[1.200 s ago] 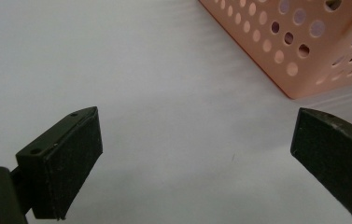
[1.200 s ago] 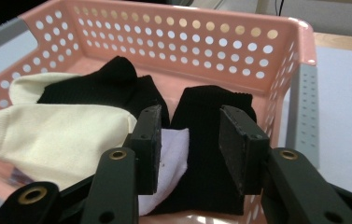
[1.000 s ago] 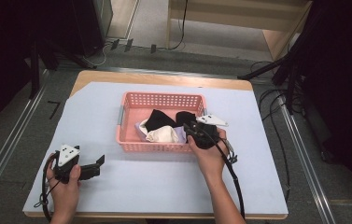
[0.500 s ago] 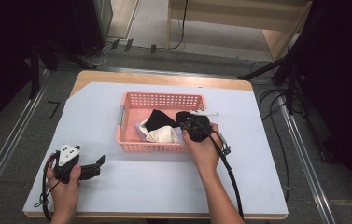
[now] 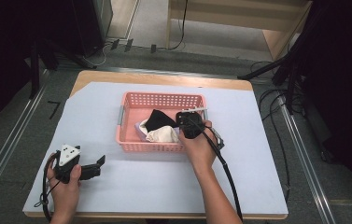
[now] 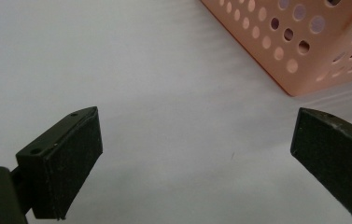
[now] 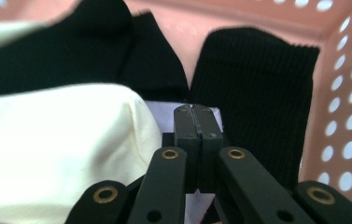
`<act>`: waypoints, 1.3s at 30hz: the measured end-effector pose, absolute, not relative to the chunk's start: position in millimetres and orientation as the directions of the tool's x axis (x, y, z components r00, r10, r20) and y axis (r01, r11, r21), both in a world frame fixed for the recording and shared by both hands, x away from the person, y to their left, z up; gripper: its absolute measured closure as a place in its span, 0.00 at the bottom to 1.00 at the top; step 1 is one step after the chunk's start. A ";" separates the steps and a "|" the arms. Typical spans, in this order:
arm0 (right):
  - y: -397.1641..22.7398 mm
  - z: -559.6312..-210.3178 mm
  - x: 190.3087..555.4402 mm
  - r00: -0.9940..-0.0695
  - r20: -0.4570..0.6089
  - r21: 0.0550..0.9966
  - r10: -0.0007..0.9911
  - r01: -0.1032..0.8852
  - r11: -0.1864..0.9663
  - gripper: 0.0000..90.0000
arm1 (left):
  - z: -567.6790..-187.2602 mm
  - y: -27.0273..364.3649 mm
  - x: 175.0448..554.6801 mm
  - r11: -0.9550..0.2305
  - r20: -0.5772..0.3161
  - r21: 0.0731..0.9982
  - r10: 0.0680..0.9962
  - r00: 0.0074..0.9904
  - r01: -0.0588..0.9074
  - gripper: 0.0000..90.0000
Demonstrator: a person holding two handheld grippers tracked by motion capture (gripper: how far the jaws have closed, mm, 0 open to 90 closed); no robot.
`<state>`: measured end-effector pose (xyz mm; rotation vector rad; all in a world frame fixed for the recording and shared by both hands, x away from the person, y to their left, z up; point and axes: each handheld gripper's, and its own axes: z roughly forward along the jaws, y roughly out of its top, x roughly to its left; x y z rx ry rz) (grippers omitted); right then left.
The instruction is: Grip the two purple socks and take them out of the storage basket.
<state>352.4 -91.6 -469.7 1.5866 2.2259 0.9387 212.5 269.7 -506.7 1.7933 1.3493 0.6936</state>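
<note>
basket: we see the pink perforated basket (image 5: 162, 101) mid-tabletop on the white sheet (image 5: 117, 186); we use it as the landmark below

right claw: right claw (image 7: 194, 122) is dipped into the basket at its right end, jaws pressed flat together after just closing; in the right gripper view we see a strip of pale lilac cloth (image 7: 164, 109) right at the tips, but we cannot tell whether any of it is pinched between them

contents: black sock (image 7: 257, 93) lies against the basket's perforated right wall; a second black piece (image 7: 94, 51) lies toward the basket's back; cream cloth (image 7: 47, 149) is bunched left of the claw, overlapping the lilac cloth; in the high view the cream cloth (image 5: 163, 135) sits against the basket's near wall

right hand: right hand (image 5: 197, 147) is over the basket's near right corner; its cable trails back toward the tabletop edge

left claw: left claw (image 6: 194, 158) is wide open with nothing between the jaws; it rests on the sheet well left of and nearer than the basket, pointing at the basket's near left corner (image 6: 299, 88)

left hand: left hand (image 5: 66, 184) grips the body, grey three-cornered plate on top
</note>
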 end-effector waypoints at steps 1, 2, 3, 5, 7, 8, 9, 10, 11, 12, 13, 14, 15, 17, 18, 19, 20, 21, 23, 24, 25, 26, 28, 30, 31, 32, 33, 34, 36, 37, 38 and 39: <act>-93.0 -467.6 351.1 -0.371 0.167 0.638 0.914 0.747 0.187 1.00 | -506.6 269.8 212.6 -0.142 -0.026 0.830 0.956 0.291 0.539 0.03; -95.2 -465.3 349.7 -0.371 0.164 0.659 0.914 0.731 0.178 1.00 | -506.6 269.8 212.6 -0.142 -0.026 0.830 0.956 0.291 0.539 0.03; -95.2 -465.3 349.7 -0.371 0.164 0.659 0.914 0.731 0.178 1.00 | -506.6 269.9 212.7 -0.142 -0.026 0.830 0.957 0.290 0.540 0.03; -98.9 -460.8 347.1 -0.356 0.158 0.680 0.921 0.715 0.160 1.00 | -506.6 269.6 212.7 -0.142 -0.025 0.829 0.957 0.290 0.541 0.03; -100.5 -461.3 348.8 -0.359 0.198 0.668 0.912 0.730 0.142 0.85 | -506.8 268.6 212.8 -0.143 -0.024 0.828 0.957 0.290 0.542 0.03; -99.2 -464.2 350.6 -0.362 0.235 0.649 0.902 0.749 0.132 0.81 | -506.8 268.6 212.8 -0.143 -0.024 0.828 0.957 0.290 0.542 0.03; -97.1 -468.0 352.4 -0.372 0.230 0.633 0.899 0.759 0.152 0.80 | -506.7 268.7 212.7 -0.147 -0.019 0.827 0.957 0.290 0.542 0.03; -97.1 -468.0 352.4 -0.372 0.230 0.633 0.899 0.759 0.152 0.80 | -506.7 268.6 212.7 -0.148 -0.019 0.828 0.957 0.290 0.542 0.03; -94.5 -470.5 353.2 -0.379 0.196 0.630 0.904 0.756 0.180 0.78 | -506.7 268.5 212.7 -0.148 -0.018 0.827 0.957 0.289 0.542 0.03; -91.3 -472.3 353.8 -0.366 0.160 0.629 0.917 0.753 0.191 0.78 | -506.7 268.4 212.7 -0.148 -0.018 0.827 0.957 0.290 0.542 0.03; -90.3 -473.5 354.9 -0.362 0.143 0.619 0.921 0.759 0.202 0.76 | -506.7 268.4 212.7 -0.148 -0.018 0.827 0.957 0.290 0.542 0.04; -90.3 -473.5 354.9 -0.362 0.143 0.619 0.921 0.759 0.202 0.76 | -506.7 268.4 212.6 -0.150 -0.016 0.827 0.957 0.291 0.541 0.04; -85.1 -477.2 357.9 -0.355 0.096 0.579 0.930 0.780 0.238 0.73 | -506.9 268.2 212.7 -0.151 -0.015 0.828 0.957 0.290 0.540 0.04; -81.3 -479.3 359.8 -0.362 0.035 0.541 0.932 0.791 0.287 0.74 | -506.7 268.3 212.7 -0.152 -0.016 0.827 0.956 0.292 0.541 0.04; -81.3 -479.3 359.8 -0.362 0.035 0.541 0.932 0.791 0.287 0.74 | -506.7 268.4 212.6 -0.150 -0.017 0.827 0.957 0.291 0.541 0.04; -79.7 -479.6 360.1 -0.366 0.023 0.529 0.930 0.794 0.299 0.83 | -506.7 268.5 212.6 -0.149 -0.019 0.828 0.956 0.292 0.541 0.04; -81.0 -478.9 360.3 -0.343 0.027 0.515 0.939 0.809 0.282 0.96 | -506.7 268.6 212.7 -0.149 -0.019 0.827 0.956 0.291 0.541 0.04; -82.1 -478.4 360.3 -0.340 0.027 0.519 0.940 0.809 0.277 0.98 | -506.7 268.6 212.7 -0.148 -0.019 0.827 0.956 0.291 0.542 0.04; -83.3 -477.0 359.5 -0.338 0.044 0.527 0.940 0.807 0.266 0.98 | -506.7 268.5 212.8 -0.149 -0.020 0.827 0.956 0.292 0.542 0.04; -86.1 -473.8 357.9 -0.338 0.080 0.555 0.938 0.796 0.240 0.98 | -506.7 268.5 212.8 -0.148 -0.021 0.827 0.956 0.292 0.543 0.04; -88.0 -471.7 356.8 -0.334 0.098 0.571 0.937 0.790 0.222 0.98 | -506.8 268.6 212.8 -0.147 -0.021 0.827 0.956 0.292 0.542 0.04; -90.1 -469.5 355.6 -0.330 0.109 0.588 0.938 0.782 0.207 0.99 | -506.7 268.5 212.8 -0.148 -0.021 0.827 0.956 0.292 0.543 0.04; -95.3 -462.5 352.4 -0.323 0.136 0.622 0.937 0.764 0.173 0.99 | -506.7 268.5 212.8 -0.148 -0.020 0.827 0.956 0.292 0.543 0.04; -98.5 -457.3 350.5 -0.331 0.146 0.649 0.932 0.744 0.163 0.99 | -506.9 268.2 212.9 -0.147 -0.019 0.828 0.957 0.288 0.542 0.04; -102.6 -449.4 347.3 -0.352 0.153 0.697 0.923 0.701 0.152 0.99 | -506.9 268.2 212.9 -0.147 -0.018 0.827 0.957 0.288 0.542 0.04; -102.6 -449.4 347.3 -0.352 0.153 0.697 0.923 0.701 0.152 0.99 | -506.9 268.2 212.8 -0.149 -0.017 0.827 0.957 0.289 0.542 0.04; -105.0 -444.7 345.3 -0.361 0.161 0.724 0.918 0.676 0.139 0.99 | -506.8 268.3 212.8 -0.151 -0.016 0.827 0.956 0.291 0.542 0.04; -107.5 -439.7 343.1 -0.360 0.162 0.745 0.919 0.655 0.125 0.99 | -506.7 268.2 212.7 -0.152 -0.015 0.827 0.956 0.292 0.541 0.04; -113.4 -427.9 337.8 -0.374 0.179 0.806 0.910 0.586 0.083 0.99 | -506.7 268.1 212.6 -0.152 -0.014 0.827 0.957 0.291 0.541 0.04; -117.2 -419.3 334.3 -0.367 0.170 0.834 0.915 0.549 0.065 0.99 | -506.8 268.1 212.6 -0.152 -0.014 0.828 0.957 0.291 0.540 0.04; -119.5 -415.1 333.1 -0.378 0.180 0.852 0.908 0.521 0.048 0.99 | -506.8 268.1 212.6 -0.152 -0.014 0.828 0.957 0.291 0.540 0.04; -121.2 -411.0 331.9 -0.381 0.169 0.870 0.909 0.491 0.044 0.99 | -506.7 268.1 212.6 -0.152 -0.014 0.827 0.957 0.291 0.540 0.04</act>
